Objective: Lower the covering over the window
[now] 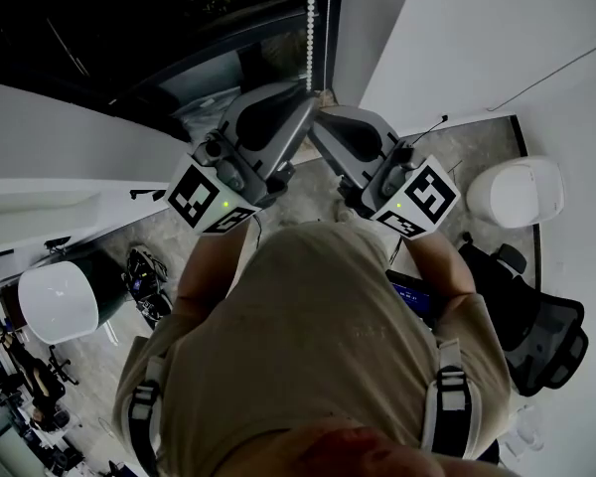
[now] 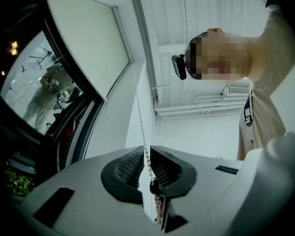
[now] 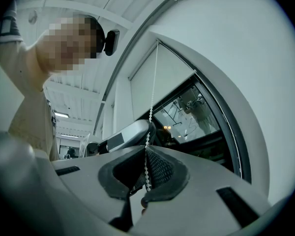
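Left gripper [image 2: 146,163]: jaws pinched almost closed on the chain [image 2: 140,117]. The white beads run straight through between the ribbed black pads and come out below them. Right gripper [image 3: 146,173]: jaws closed too, nipping the same kind of bead chain at the tips, beads lying against the mesh pad.

In the head view I see both grippers held up side by side in front of the person [image 1: 348,346]. Their tips nearly meet under the chain, and the marker cubes [image 1: 211,199] face the camera. In the right gripper view the left one sits just beyond the jaws, right by the chain.

From the jaws the chain goes up straight to the top corner of the blind [image 2: 88,48]. The blind is plain off-white fabric, flat, with no creases I can make out. It's partly down: it covers the upper part of the window [image 2: 34,82], and the hem runs straight across the frame. Below the hem the glass is bare and dark, with the room and the person reflected in it. The frame is dark, with white wall beside it.

Further off in the head view: grey floor [image 1: 308,192], a white round object [image 1: 521,192] at right, another [image 1: 60,301] at left, and a black office chair [image 1: 546,336] at right.
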The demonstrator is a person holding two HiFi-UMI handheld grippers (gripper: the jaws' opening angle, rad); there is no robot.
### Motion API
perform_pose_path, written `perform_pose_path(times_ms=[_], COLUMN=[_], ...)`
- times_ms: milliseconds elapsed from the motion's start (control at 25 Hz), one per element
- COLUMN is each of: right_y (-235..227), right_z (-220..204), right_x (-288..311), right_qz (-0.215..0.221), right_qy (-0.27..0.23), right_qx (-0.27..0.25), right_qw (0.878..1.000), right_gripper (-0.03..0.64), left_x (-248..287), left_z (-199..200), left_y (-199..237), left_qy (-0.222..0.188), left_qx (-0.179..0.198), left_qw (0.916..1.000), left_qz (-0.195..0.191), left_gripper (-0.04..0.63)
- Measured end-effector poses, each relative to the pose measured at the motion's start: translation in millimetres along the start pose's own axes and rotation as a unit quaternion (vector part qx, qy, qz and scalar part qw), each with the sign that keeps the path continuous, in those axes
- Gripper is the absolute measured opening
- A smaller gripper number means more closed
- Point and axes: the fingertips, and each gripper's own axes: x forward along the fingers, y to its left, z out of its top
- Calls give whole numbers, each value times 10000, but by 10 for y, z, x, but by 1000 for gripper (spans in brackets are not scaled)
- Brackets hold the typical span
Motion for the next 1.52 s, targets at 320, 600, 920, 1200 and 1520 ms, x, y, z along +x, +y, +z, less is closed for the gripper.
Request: perform_pose_path(times_ms=[320,600,920,1200,1520], right_y=[-39,-97,-235,-151,-100], right_z=[4,76,366,476,377], right_x=[-38,-66,-166,-85,13], right_qz=[49,63,-170,-83,-189], right_qy=[-6,-80,-355,-392,-89], right_qx=[101,-448,-583,-643,-738], right_qw=[9999,9989,9975,9971,9971], right_gripper=[14,15,75,77,61], left_x=[31,-7,-90,-13,-207], left_z=[-70,-63,-123,-410,-646], left_y=[1,34,125,-85,-216], left_qy=[64,243,240,530,678], left_qx=[-51,446,780,950,491], left_qw=[9997,9983,9959,9940,9964], left_qz=[243,267,378,96,107], left_gripper=[26,23,23,23,23])
